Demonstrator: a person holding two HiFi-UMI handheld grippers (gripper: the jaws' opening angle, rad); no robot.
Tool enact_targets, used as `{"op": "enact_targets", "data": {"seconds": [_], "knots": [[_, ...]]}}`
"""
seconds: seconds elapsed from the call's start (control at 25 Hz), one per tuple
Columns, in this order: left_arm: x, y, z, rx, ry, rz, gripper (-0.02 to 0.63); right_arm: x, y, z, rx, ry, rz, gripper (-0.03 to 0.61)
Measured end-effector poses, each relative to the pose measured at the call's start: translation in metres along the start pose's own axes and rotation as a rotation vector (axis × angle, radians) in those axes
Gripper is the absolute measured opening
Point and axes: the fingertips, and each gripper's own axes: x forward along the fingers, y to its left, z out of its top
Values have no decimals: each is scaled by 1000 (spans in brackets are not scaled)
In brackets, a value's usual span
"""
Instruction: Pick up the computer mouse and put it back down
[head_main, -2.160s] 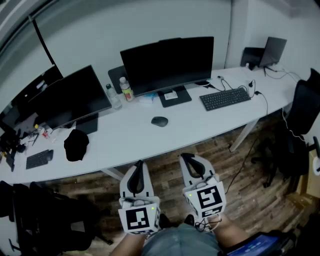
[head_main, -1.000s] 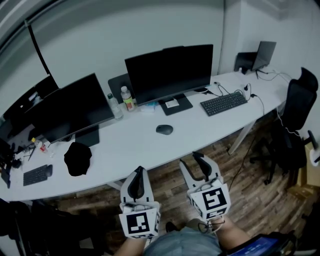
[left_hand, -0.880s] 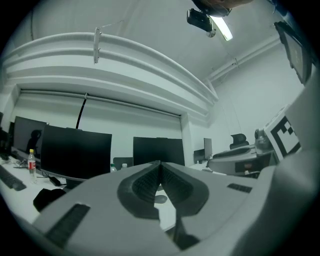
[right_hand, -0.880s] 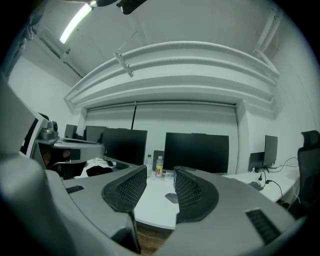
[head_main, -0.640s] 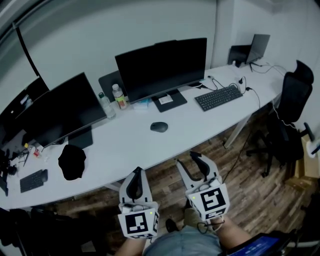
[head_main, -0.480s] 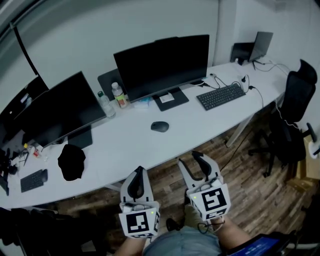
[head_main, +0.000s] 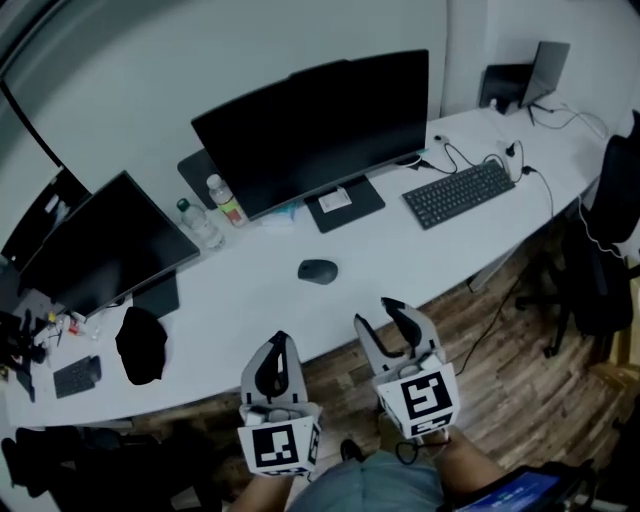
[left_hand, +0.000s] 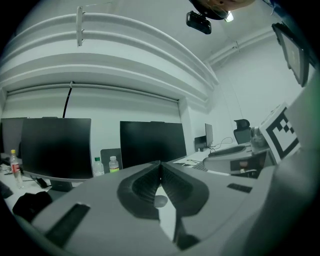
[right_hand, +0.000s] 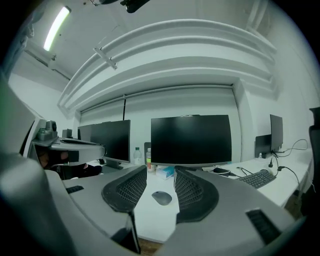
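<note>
White desk runs long and curved across an office with a wood floor, carrying two dark monitors, a keyboard off to the right and two bottles near the back. The mouse lies alone on a bare stretch of the top in front of the larger monitor, with no cord that I can make out. Both claws hang short of the desk edge, well apart from it. The right gripper has its jaws standing moderately apart with nothing between them, and its own view frames the mouse in the gap, farther off on the desk. The left gripper has its jaws pressed together at the tips and is empty. The mouse looks like a light, rigid plastic shell, low and rounded, so smooth pads could likely slide off its domed top. The safest hold is probably across its two long flanks, low near the desk, squeezed only firmly enough to lift.
</note>
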Motion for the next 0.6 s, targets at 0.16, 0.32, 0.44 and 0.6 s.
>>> {"op": "enact_targets", "data": {"seconds": [0.16,0.32,0.44,0.6], "knots": [[39,-8,10,27,-2,19,5,29,-27,4,18,-1,41,184],[65,-12,23,41,-5,57,5,52,-48,10,23,-7,88,183],[76,-13,31,41,-12,93,5,66,-59,12,13,-3,126,183],[85,-7,33,15,-8,144,5,84,-63,18,-12,4,183,184]]}}
